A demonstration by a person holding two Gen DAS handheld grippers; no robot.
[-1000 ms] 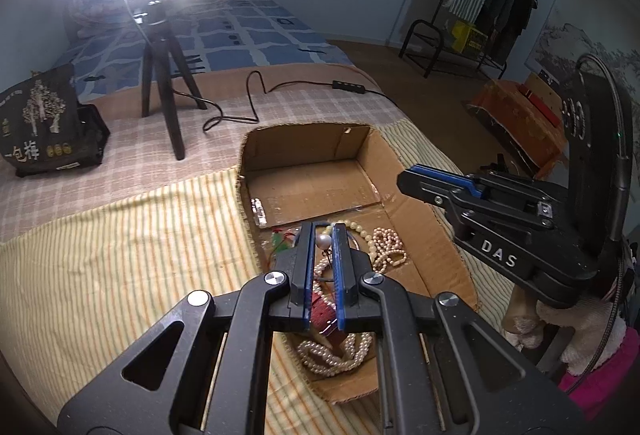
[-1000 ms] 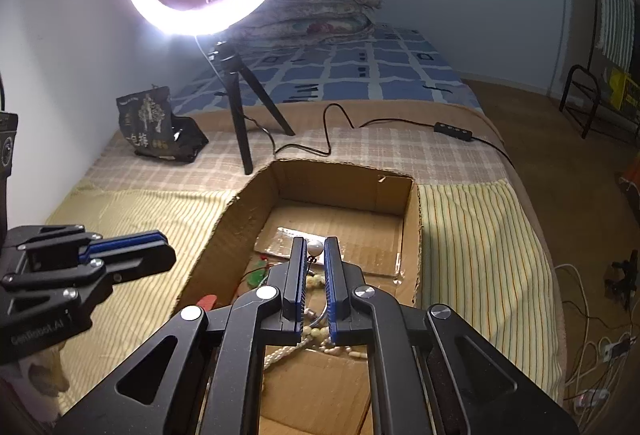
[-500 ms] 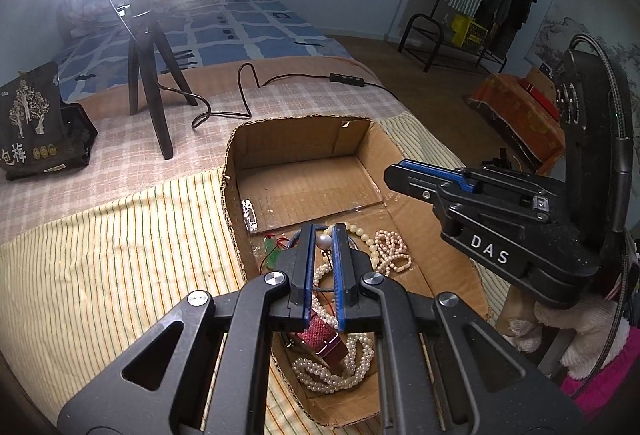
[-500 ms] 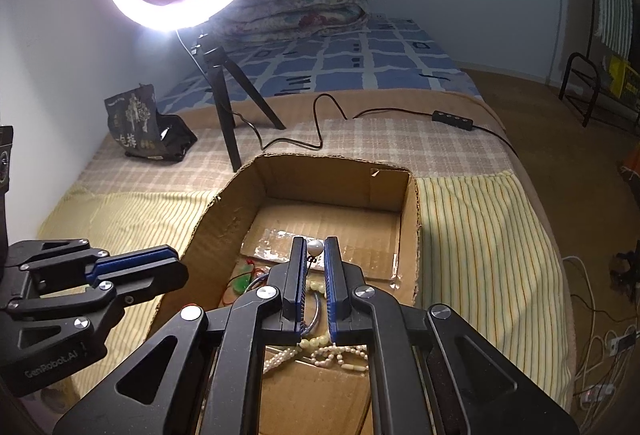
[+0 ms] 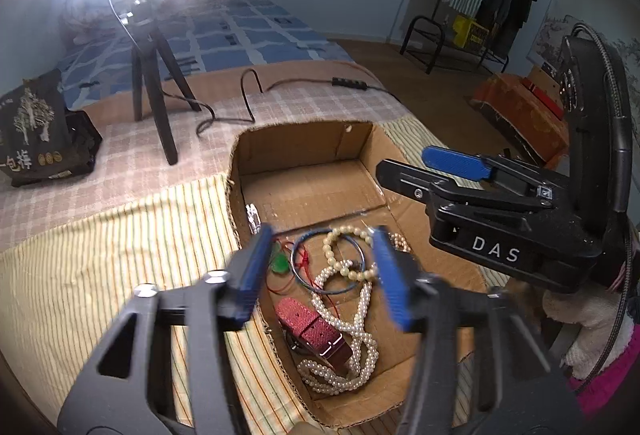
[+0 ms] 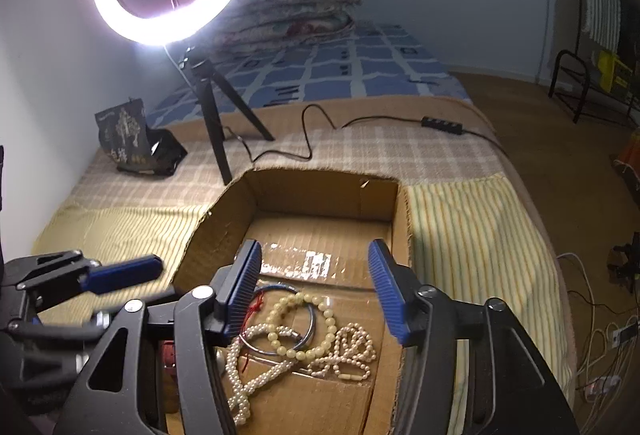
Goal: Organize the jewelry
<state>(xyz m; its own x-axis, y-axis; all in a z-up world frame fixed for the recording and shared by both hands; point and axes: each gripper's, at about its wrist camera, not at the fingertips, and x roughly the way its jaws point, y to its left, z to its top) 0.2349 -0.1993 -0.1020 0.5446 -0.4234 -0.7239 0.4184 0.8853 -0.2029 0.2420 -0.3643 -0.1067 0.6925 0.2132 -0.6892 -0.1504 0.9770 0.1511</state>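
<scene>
An open cardboard box (image 5: pixel 304 151) (image 6: pixel 320 191) sits on the bed. In it lie a bead bracelet (image 5: pixel 345 235) (image 6: pixel 304 327), a long pearl necklace (image 5: pixel 352 327) (image 6: pixel 240 367), a blue bangle (image 5: pixel 298 271) (image 6: pixel 280 289), a red watch strap (image 5: pixel 310 327), a green pendant (image 5: pixel 279 262) and a small pearl strand (image 6: pixel 352 351). My left gripper (image 5: pixel 324 267) hangs open and empty above the jewelry. My right gripper (image 6: pixel 316 287) is open and empty above the box; it also shows at the right of the left wrist view (image 5: pixel 460 171).
A lit ring light on a black tripod (image 6: pixel 212 107) stands behind the box, its cable and switch (image 6: pixel 442 123) trailing across the checked blanket. A dark snack bag (image 6: pixel 136 135) lies at the back left. A striped yellow cloth (image 6: pixel 460 235) lies under the box.
Both grippers were shut, each on a pearl bead of the same jewelry piece; both have now opened wide and the piece lies in the box. Both grippers shifted slightly over the box.
</scene>
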